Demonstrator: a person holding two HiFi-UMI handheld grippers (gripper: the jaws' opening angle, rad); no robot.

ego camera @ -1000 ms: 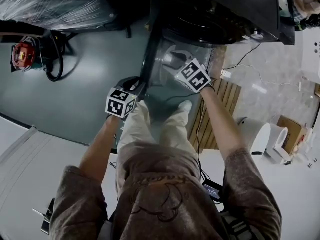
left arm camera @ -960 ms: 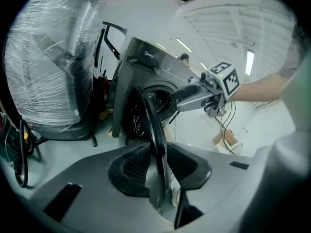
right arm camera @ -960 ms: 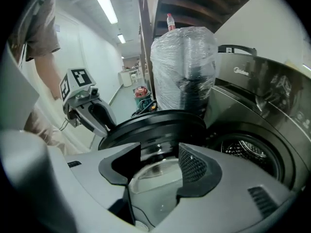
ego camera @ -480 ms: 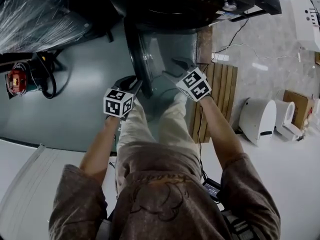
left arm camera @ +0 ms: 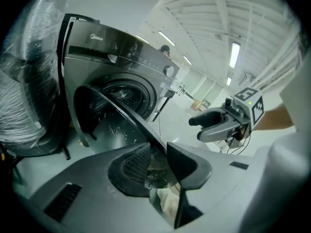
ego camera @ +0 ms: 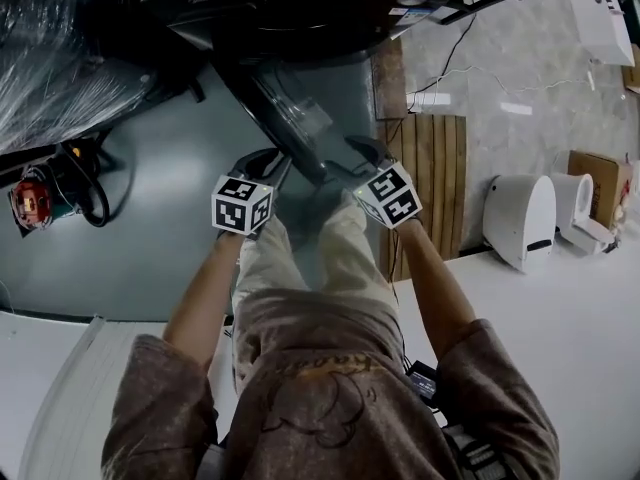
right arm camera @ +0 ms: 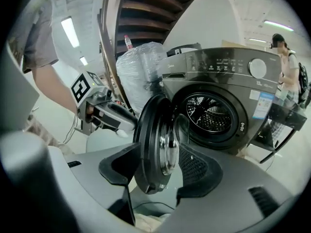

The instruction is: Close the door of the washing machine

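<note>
Door (right arm camera: 153, 140) half-open | lies between left gripper (left arm camera: 156, 153) jaws, apparently clamped | right gripper (right arm camera: 158, 154) beside it, jaws apart

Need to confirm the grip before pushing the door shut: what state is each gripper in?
Left gripper: closed on the edge of the door.
Right gripper: open, holding nothing.

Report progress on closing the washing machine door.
Done: the left gripper has the round, dark, glass-centred door by its rim. In hand: the door stands partly open, with the right gripper free beside it. Left: swing it shut against the grey washing machine.
</note>
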